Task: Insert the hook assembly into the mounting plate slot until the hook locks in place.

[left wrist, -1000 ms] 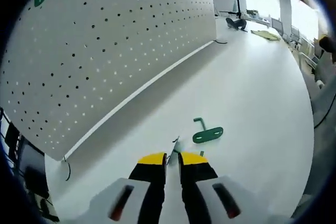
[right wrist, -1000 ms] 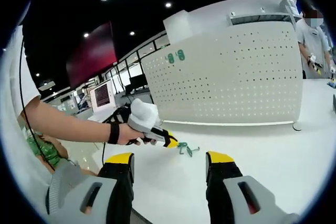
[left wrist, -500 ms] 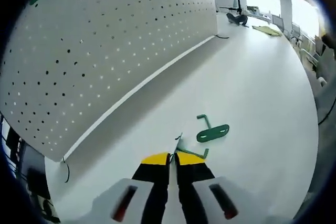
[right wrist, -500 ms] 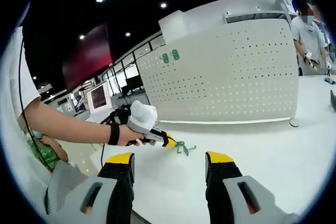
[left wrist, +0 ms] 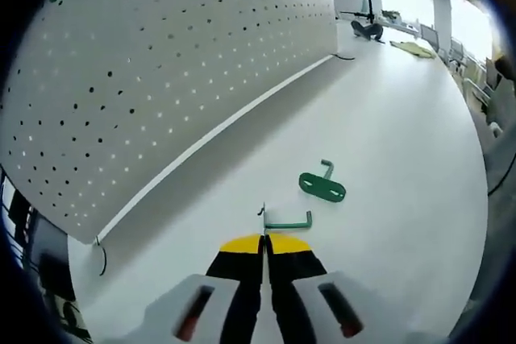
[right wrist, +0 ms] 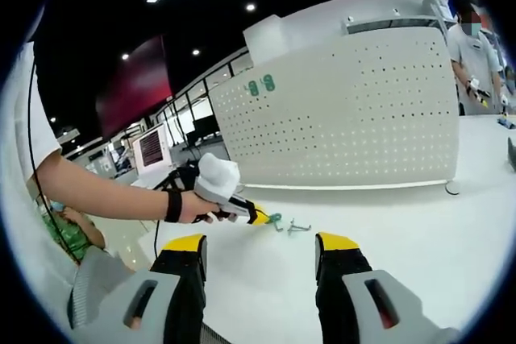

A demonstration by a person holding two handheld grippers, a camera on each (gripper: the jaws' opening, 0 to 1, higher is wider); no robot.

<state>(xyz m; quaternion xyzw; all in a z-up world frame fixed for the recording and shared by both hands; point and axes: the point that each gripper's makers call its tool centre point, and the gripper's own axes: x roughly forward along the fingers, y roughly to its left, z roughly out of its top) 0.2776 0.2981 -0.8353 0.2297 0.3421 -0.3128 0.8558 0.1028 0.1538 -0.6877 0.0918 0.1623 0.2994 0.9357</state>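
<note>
Green hook (left wrist: 287,222) being pinched by closed left tool (left wrist: 264,241) | plate (left wrist: 322,186) lying on surface (left wrist: 395,142) | right tool (right wrist: 260,246) gaping, holding nothing

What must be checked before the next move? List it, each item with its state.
1. Left gripper shut on the green hook: ok, the jaws are closed with the hook sticking out from their tips.
2. Green mounting plate in sight: ok, it lies flat on the white table, apart from the hook.
3. Hook seated in the plate's slot: not ok, the two are not touching.
4. Right gripper free: ok, its jaws stand wide apart with nothing between them.
5. Plate steadied for insertion: not ok, nothing holds it.
6. Hook's end lined up with the slot: cannot tell, the slot is too small to make out.
</note>
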